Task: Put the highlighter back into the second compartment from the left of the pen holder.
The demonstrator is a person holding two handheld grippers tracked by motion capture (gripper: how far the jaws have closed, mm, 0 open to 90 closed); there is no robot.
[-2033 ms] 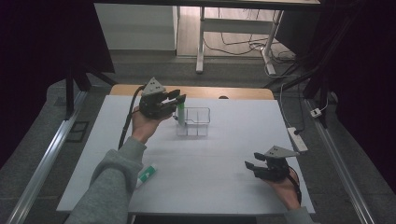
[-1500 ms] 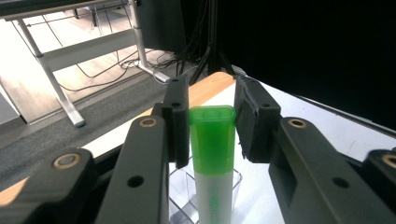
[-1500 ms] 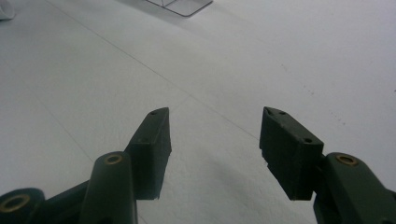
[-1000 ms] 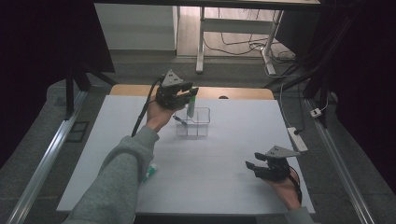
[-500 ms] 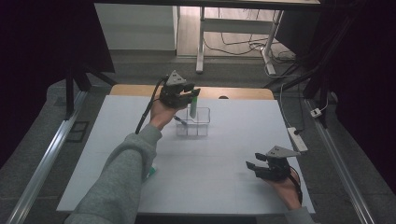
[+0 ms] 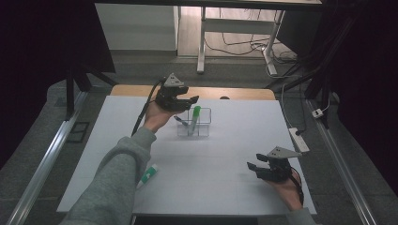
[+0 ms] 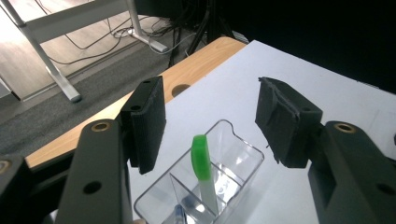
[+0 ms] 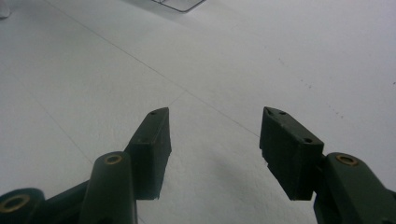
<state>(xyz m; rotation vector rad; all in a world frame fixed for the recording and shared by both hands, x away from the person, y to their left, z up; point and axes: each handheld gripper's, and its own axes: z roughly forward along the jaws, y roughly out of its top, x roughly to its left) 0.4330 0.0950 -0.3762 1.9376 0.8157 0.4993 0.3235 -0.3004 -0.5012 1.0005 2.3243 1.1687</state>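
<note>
Clear plastic organiser: small transparent box with inner dividers (image 6: pixel 194 126), upper centre of the high view, standing on the white tabletop (image 6: pixel 216 164).
Green-capped item: white tube or marker with a bright green cap (image 6: pixel 195 118), upright in a compartment of the clear box, cap above the rim; in the left gripper view the cap (image 7: pixel 201 156) sits between the two jaws and below them, touching neither.
Dark-tipped item: thin pen-like object (image 6: pixel 181 121), leaning in the left part of the same box.
Left gripper: black two-jaw tool (image 6: pixel 188 101), just above and left of the box; jaws have just been opening and now stand spread, nothing pinched between them.
Right gripper: black two-jaw tool (image 6: pixel 253 167), lower right of the high view, well apart from the box; jaws spread and empty over bare tabletop, as the right gripper view (image 8: pixel 214 135) confirms.
Loose item: white tube with green print (image 6: pixel 147 176), lower left, lying flat beside the grey sleeve (image 6: pixel 115 183).
</note>
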